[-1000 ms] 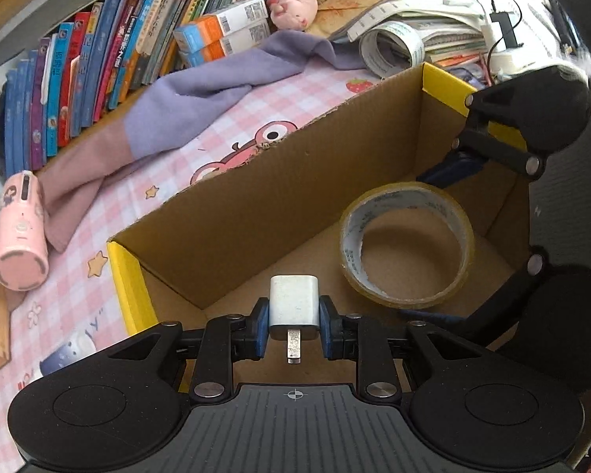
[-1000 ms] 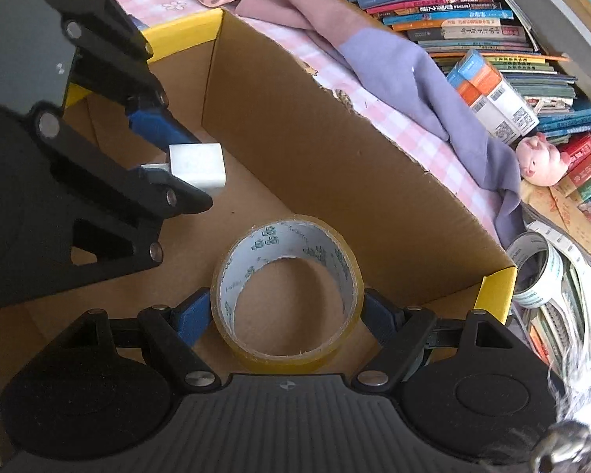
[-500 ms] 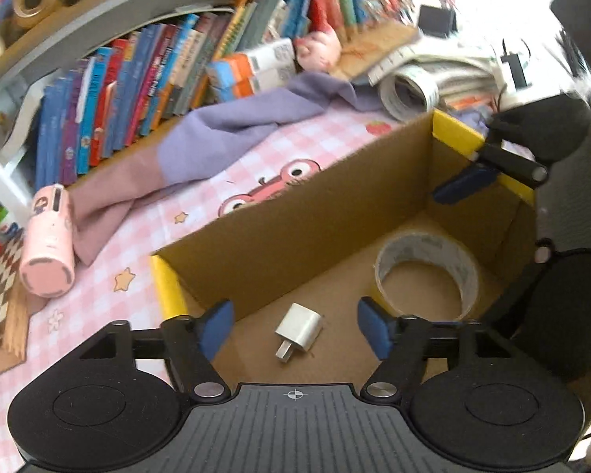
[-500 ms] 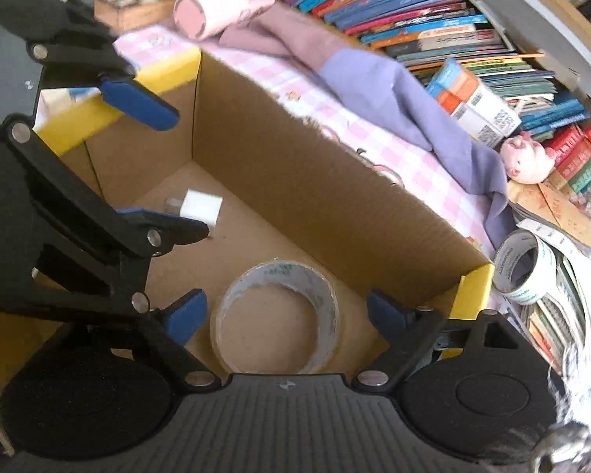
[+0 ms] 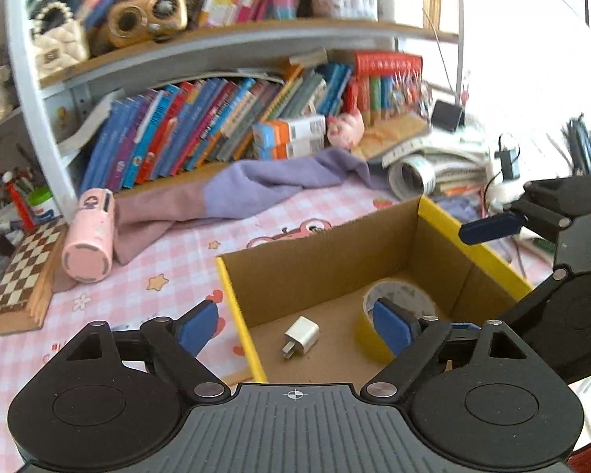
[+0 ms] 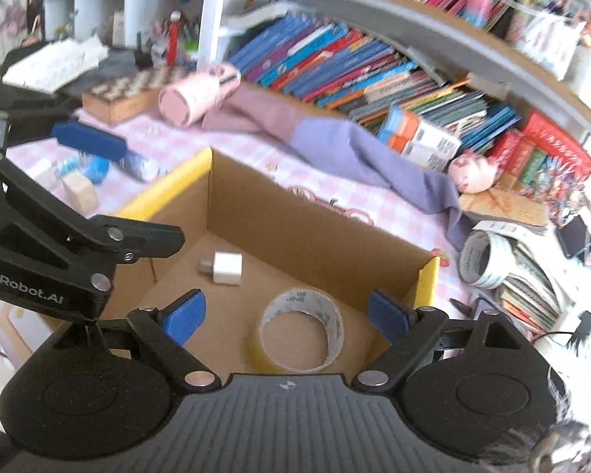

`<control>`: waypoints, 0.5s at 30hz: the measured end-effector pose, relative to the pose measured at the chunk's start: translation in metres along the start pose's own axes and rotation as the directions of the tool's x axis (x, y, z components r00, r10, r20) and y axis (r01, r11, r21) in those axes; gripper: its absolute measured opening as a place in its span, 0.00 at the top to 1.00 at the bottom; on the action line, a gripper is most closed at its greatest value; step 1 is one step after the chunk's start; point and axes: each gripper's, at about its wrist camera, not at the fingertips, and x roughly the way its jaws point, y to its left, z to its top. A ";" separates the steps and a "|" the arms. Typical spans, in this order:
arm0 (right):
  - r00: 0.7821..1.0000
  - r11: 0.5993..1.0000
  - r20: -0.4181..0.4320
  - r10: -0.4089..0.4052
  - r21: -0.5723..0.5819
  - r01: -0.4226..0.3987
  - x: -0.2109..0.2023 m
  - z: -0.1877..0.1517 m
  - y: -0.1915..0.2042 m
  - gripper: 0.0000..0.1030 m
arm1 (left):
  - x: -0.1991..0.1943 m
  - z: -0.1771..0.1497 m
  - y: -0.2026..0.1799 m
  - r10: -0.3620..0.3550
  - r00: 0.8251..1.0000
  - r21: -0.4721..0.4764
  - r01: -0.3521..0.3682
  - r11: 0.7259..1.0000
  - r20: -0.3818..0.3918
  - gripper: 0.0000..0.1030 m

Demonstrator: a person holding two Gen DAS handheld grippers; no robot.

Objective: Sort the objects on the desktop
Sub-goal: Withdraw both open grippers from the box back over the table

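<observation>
An open cardboard box (image 5: 335, 252) with yellow-edged flaps stands on the pink checked desk mat. On its floor lie a white charger plug (image 5: 302, 335) and a roll of yellowish tape (image 5: 398, 289). My left gripper (image 5: 293, 327) hovers above the box's left end, its jaws opening, with the plug lying loose far below them. The right wrist view shows the plug (image 6: 226, 268) and the tape (image 6: 335, 315) on the box (image 6: 295, 228) floor. My right gripper (image 6: 287, 315) hangs open above the tape without touching it.
A pink cylinder (image 5: 88, 236), a purple cloth (image 5: 264, 185) and a chequered wooden box (image 5: 23, 272) lie left of and behind the cardboard box. Books (image 5: 216, 122), a pink pig toy (image 5: 344, 130) and a paper roll (image 5: 411, 173) crowd the back. Small blocks (image 6: 78, 193) sit beside the box.
The left gripper let go of the charger plug, which now lies on the box floor. The right jaws widened away from the tape. Both grippers rose and drew back out of the box.
</observation>
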 end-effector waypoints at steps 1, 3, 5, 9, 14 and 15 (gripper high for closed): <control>1.000 1.000 0.013 -0.015 0.009 0.015 -0.007 0.000 0.004 0.13 | -0.007 -0.002 0.002 0.000 1.000 -0.010 0.000 1.000 0.009 0.13; 0.998 0.999 0.039 -0.043 0.030 0.042 -0.020 -0.003 0.012 0.13 | -0.020 -0.008 0.005 0.000 1.000 -0.022 0.000 1.000 0.029 0.12; 0.995 0.996 0.064 -0.071 0.049 0.068 -0.032 -0.006 0.020 0.12 | -0.033 -0.015 0.009 0.007 0.999 -0.036 -0.005 0.999 0.049 0.10; 0.985 0.987 0.104 -0.137 0.097 0.127 -0.053 -0.015 0.037 0.13 | -0.060 -0.031 0.015 0.033 0.995 -0.039 -0.029 0.999 0.099 0.10; 0.971 0.971 0.131 -0.198 0.164 0.176 -0.078 -0.027 0.062 0.13 | -0.088 -0.052 0.020 0.035 0.991 -0.044 -0.029 0.999 0.133 0.09; 0.969 0.967 0.134 -0.209 0.175 0.185 -0.083 -0.030 0.067 0.13 | -0.093 -0.057 0.022 0.034 0.990 -0.042 -0.029 0.999 0.134 0.09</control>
